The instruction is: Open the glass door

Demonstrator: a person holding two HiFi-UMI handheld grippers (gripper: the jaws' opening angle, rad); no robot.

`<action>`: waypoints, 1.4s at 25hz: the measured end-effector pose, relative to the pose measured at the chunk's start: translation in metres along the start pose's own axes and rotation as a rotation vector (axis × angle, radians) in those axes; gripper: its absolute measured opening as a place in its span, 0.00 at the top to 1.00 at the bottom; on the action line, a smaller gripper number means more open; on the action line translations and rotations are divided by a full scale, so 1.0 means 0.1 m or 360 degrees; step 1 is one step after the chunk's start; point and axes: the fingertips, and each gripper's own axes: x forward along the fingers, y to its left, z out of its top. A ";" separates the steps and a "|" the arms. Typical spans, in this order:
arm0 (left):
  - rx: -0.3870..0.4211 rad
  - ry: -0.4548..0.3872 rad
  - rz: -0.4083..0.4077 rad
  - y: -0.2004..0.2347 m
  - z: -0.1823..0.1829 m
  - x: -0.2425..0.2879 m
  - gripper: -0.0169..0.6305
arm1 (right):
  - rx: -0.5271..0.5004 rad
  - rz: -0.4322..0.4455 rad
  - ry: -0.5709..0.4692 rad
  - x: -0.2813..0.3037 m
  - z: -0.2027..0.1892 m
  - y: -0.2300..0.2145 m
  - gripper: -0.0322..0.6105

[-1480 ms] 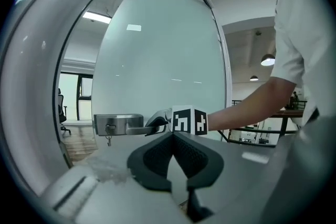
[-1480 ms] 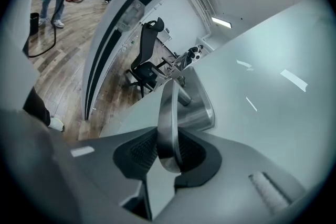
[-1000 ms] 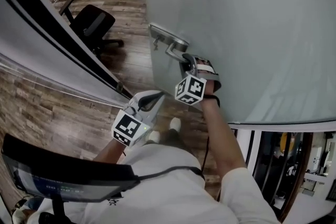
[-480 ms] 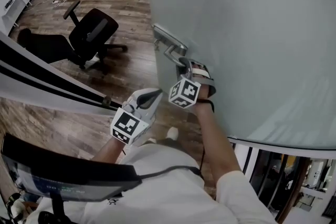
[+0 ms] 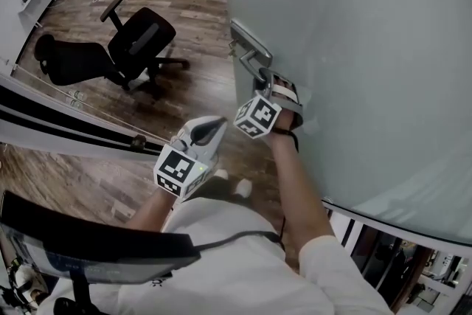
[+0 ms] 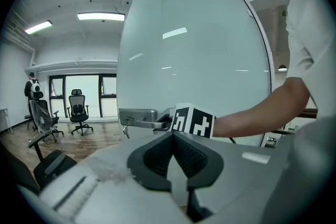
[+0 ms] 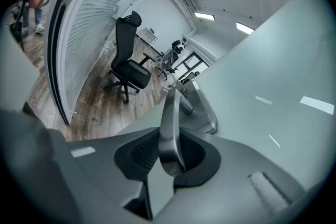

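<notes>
Noted door [image 5: 354, 48] swung wider than a second ago, right gripper [image 5: 266, 80] clamped on handle [image 5: 248, 57], jaws easing slightly apart, left gripper [image 5: 216, 123] closed, empty; opening well under way.

The right arm [image 5: 295, 181] reaches forward. The right gripper [image 5: 267, 82] clamps the door handle [image 7: 169, 113], its fingers having just eased slightly wider around it. The left gripper [image 5: 212, 129] hovers nearby, fingers together, empty.
</notes>
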 end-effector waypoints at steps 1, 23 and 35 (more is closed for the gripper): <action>0.0012 0.0002 -0.0009 -0.01 0.04 0.05 0.97 | 0.0008 -0.0007 0.0006 0.03 -0.03 -0.05 0.84; 0.0067 -0.0174 -0.0306 0.91 0.85 2.20 0.97 | 0.0175 -0.0152 0.0216 0.78 -0.85 -1.16 0.84; 0.0071 -0.0184 -0.0529 1.28 0.76 2.68 0.97 | 0.0273 -0.0226 0.0358 1.12 -1.26 -1.43 0.84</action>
